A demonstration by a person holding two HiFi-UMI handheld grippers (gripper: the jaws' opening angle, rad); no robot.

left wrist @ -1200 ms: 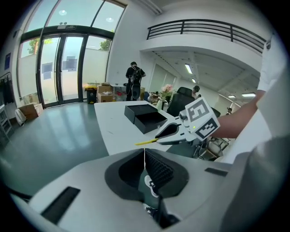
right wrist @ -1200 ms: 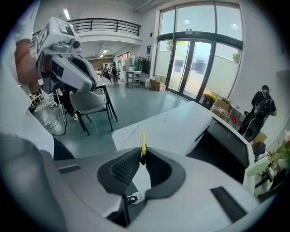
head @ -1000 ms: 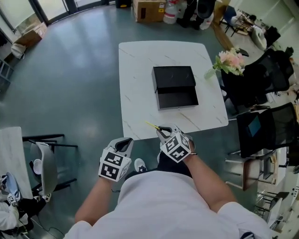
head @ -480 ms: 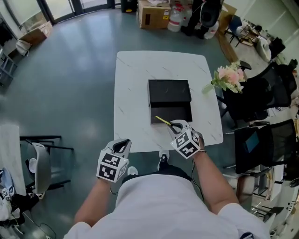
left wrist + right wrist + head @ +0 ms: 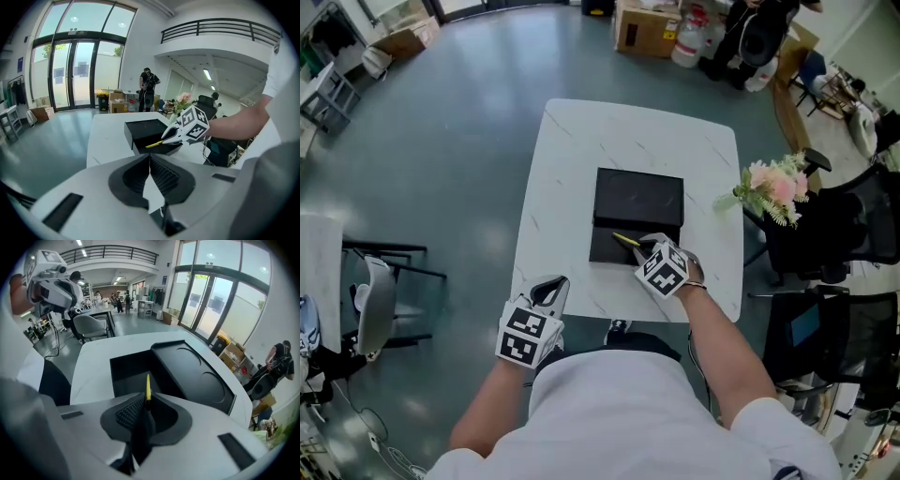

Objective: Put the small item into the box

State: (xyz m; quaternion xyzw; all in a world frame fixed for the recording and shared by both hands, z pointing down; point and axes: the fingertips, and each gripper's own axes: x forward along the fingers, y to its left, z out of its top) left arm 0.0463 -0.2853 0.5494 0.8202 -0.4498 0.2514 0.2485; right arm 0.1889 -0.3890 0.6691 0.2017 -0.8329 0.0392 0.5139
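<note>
A black box (image 5: 614, 246) lies open on the white table (image 5: 562, 187), its lid (image 5: 639, 198) folded back on the far side. My right gripper (image 5: 639, 249) is shut on a thin yellow stick (image 5: 625, 240) and holds it over the open tray. In the right gripper view the yellow stick (image 5: 148, 387) points out from the closed jaws over the box (image 5: 129, 369). The left gripper view shows the stick (image 5: 154, 144) above the box (image 5: 146, 134). My left gripper (image 5: 551, 287) hangs off the table's near edge, shut, with nothing in it.
A pink flower bunch (image 5: 776, 187) sits at the table's right edge. Black office chairs (image 5: 834, 234) stand to the right, a chair (image 5: 380, 300) to the left, cardboard boxes (image 5: 645, 28) at the far side. A person (image 5: 149, 86) stands in the distance.
My right gripper has carried the yellow stick forward from the table's near edge to above the open box. The left gripper has stayed near the table's front edge.
</note>
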